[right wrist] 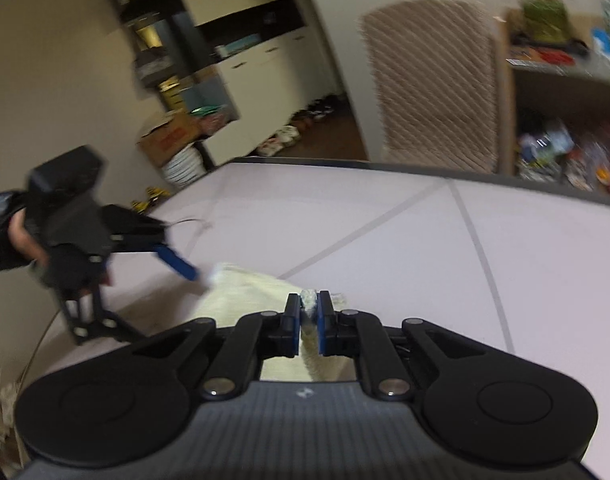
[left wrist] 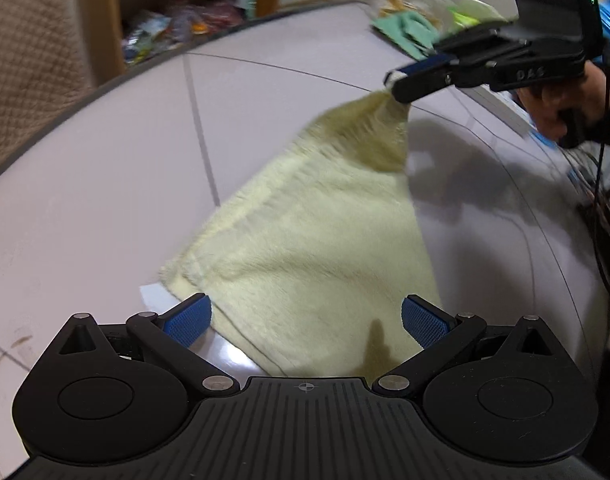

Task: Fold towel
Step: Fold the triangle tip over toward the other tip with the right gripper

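R claw (right wrist: 308, 322) clamped on a towel (left wrist: 305, 240) corner, lifted off the counter (left wrist: 105, 200); rest of towel lies flat, near end between the L claw's (left wrist: 306, 316) pads, which stand wide apart, holding nothing. Step, I'd judge: carry the corner over to the near edge. Keep it taut and low, match corners before letting go. Plenty of bare counter to the left; clutter (left wrist: 409, 20) at far right edge, so avoid swinging wide.

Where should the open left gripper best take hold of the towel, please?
Judging by the pose, take the towel at its near left corner, coming in low from the near edge: the right gripper lifts the far corner, and the left gripper is open there.
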`<state>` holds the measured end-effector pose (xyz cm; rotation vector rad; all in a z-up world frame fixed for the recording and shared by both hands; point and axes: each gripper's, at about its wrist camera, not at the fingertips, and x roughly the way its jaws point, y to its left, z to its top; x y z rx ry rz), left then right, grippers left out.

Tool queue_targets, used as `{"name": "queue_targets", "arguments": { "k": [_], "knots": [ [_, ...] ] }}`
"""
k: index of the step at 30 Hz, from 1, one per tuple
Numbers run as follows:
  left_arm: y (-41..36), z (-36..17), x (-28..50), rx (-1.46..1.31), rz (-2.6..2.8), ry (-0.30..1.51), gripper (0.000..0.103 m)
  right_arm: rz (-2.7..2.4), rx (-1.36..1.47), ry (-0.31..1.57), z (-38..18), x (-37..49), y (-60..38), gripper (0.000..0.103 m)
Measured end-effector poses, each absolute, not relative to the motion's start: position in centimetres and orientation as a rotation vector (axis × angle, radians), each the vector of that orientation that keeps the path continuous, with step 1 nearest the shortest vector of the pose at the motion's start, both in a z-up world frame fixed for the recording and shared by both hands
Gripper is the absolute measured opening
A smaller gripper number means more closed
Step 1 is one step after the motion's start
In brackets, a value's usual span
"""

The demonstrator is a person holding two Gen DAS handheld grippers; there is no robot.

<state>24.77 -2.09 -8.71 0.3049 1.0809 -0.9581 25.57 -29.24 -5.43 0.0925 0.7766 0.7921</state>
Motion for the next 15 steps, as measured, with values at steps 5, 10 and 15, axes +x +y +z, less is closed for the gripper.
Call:
{"name": "queue_targets", "arguments": {
  "k": [5,10,15],
  "knots": [
    [-2.0,-9.2,24.6,0.280,-1.090,1.048,0.103,0.787,0.088,0.780,-4.5,24.3,-28.1,0.009],
    [-3.0,-10.6,26.0,0.272,-1.184,1.040,0.103,0.754,0.094,0.790,-4.3,23.6,-28.5,0.009],
    [-3.4,-12.0,28.0,0.284,-1.146,1.096,0.103,0.730,0.124,0.791,-4.2,23.0,-28.8,0.009]
  ]
}}
